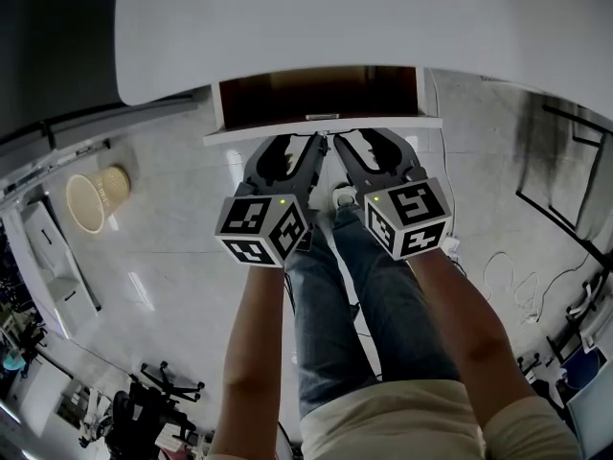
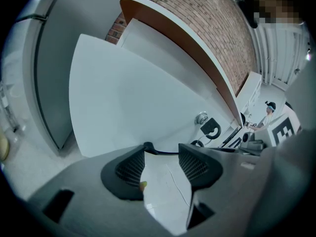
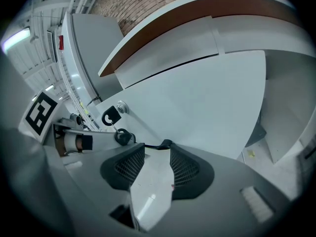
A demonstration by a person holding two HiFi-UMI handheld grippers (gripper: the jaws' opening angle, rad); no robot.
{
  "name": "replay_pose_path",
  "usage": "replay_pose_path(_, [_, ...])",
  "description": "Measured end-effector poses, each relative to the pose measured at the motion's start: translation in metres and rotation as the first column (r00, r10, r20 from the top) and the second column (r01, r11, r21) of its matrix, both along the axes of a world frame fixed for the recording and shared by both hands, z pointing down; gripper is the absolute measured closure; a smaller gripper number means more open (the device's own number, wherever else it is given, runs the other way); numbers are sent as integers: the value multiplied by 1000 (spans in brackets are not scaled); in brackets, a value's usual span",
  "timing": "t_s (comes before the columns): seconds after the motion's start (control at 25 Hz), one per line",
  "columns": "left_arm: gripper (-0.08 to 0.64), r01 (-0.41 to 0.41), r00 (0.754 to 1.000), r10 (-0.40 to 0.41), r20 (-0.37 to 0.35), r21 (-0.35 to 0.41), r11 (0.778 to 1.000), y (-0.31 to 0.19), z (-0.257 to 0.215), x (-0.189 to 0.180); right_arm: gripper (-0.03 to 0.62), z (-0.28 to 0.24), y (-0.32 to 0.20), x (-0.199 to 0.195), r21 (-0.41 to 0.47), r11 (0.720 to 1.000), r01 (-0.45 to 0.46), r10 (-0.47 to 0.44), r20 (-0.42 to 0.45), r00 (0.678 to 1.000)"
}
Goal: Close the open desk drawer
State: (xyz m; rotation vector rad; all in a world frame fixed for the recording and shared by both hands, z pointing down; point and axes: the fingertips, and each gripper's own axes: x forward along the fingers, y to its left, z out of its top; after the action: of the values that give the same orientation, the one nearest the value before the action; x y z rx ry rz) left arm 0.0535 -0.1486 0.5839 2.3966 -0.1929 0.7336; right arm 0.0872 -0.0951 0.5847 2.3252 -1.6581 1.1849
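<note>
The white-fronted desk drawer with a brown interior (image 1: 321,128) stands pulled out beneath the white desktop (image 1: 287,27). Its long front panel runs crosswise directly ahead. The left gripper (image 1: 299,146) and right gripper (image 1: 361,144) sit side by side at that panel, equally near, jaws apart and empty.

Person with two hand-held tongs, blue jeans, cream top.
Left tongs (image 1: 302,144) and right tongs (image 1: 362,142): dark grey bodies, black ribbed pads (image 2: 133,168). Behind each sits a marker cube (image 1: 263,230), black-and-white squares, small green light. Jeans (image 1: 369,305) behind the tongs, cream top (image 1: 402,415) further back.
</note>
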Motion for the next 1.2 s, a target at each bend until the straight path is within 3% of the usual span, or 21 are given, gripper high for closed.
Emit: replay_pose_path(1.2, [344, -7, 1000, 7, -27, 32, 999, -45, -1, 54, 425, 0, -45, 54, 38, 999, -3, 6, -58, 998])
